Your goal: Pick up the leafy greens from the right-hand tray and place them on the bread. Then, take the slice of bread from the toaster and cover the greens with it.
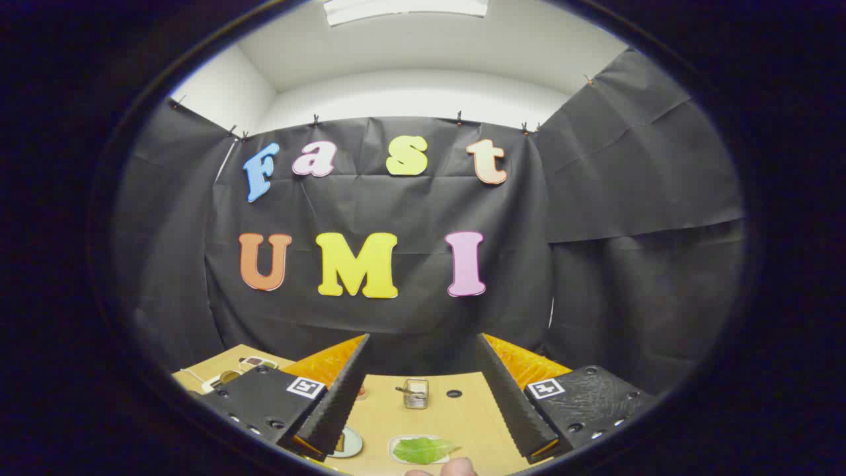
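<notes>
While the claw [423, 390] hangs above the tan worktop [456, 416] with its two black serrated fingers [337, 403] spread wide and nothing between them, the small silver toaster [416, 393] stands in the gap, on the far part of the worktop. Nearer than the toaster, and also between the fingers, a green leaf [423, 449] lies flat in a pale shallow tray [396, 441]. Beside that tray, on the side of the left finger, a round plate [348, 441] peeks out from behind the finger, with what looks like a slice of bread [340, 443] on it, mostly hidden. A fingertip of a person's hand [456, 468] shows just nearer than the leaf tray. Past the toaster a small dark hole [454, 393] marks the worktop, and off beyond the left finger some flat cards [254, 362] lie on it.
</notes>
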A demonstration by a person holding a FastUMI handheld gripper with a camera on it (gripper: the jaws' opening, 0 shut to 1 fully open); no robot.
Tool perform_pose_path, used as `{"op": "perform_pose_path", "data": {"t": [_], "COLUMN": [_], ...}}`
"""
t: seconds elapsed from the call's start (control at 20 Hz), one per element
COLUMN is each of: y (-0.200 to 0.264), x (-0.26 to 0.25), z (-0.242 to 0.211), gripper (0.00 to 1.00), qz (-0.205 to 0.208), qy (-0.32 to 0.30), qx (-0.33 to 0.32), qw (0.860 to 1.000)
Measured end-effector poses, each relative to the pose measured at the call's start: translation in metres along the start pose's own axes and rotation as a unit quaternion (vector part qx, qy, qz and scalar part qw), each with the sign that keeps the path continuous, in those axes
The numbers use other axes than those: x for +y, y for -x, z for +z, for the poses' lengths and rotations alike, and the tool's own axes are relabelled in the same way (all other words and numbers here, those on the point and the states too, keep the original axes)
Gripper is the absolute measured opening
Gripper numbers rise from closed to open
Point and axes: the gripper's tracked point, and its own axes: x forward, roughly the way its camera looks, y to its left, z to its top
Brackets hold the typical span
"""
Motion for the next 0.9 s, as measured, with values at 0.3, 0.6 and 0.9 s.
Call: {"op": "perform_pose_path", "data": {"t": [0.3, 0.6, 0.9], "y": [0.004, 0.009, 0.009], "x": [0.003, 0.002, -0.005], "z": [-0.004, -0.007, -0.022], "gripper": [0.95, 0.95, 0.95], "qz": [-0.013, -0.009, -0.005], "qy": [-0.011, 0.004, 0.007], "qx": [0.008, 0.017, 0.037], "qw": [1.000, 1.000, 0.999]}}
